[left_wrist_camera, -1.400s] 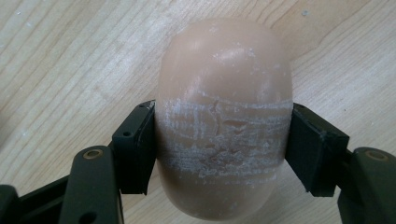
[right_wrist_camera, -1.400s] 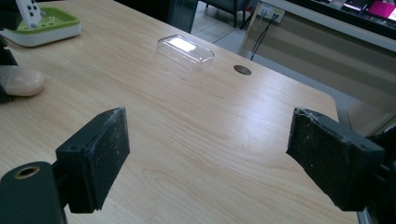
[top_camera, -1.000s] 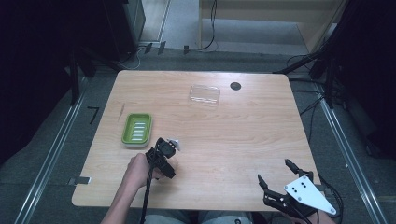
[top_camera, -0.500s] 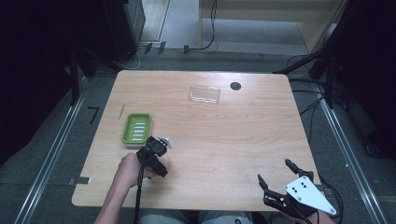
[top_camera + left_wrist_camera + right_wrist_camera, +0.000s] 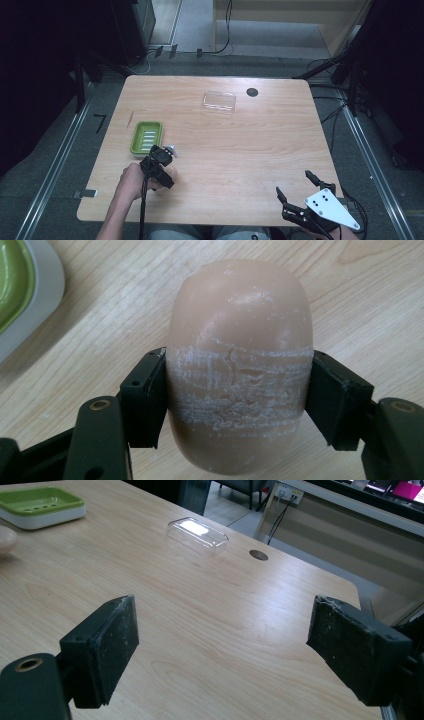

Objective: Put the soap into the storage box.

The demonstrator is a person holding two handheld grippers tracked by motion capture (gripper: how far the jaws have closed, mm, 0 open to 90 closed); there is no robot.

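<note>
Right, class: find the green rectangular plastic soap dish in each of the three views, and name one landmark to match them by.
High view: green rectangular plastic soap dish lies left of centre on the table, just beyond the left gripper.
Left gripper view: top left corner.
Right gripper view: top left.
Shared landmark: the beige oval soap bar beside it.

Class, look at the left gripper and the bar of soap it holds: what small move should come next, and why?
Probably carry the soap the short way to over the green soap dish and lower it in. The left gripper is clamped on the bar's sides, the dish lies just beyond it and looks empty, and the right gripper waits open near the table's front edge.
</note>
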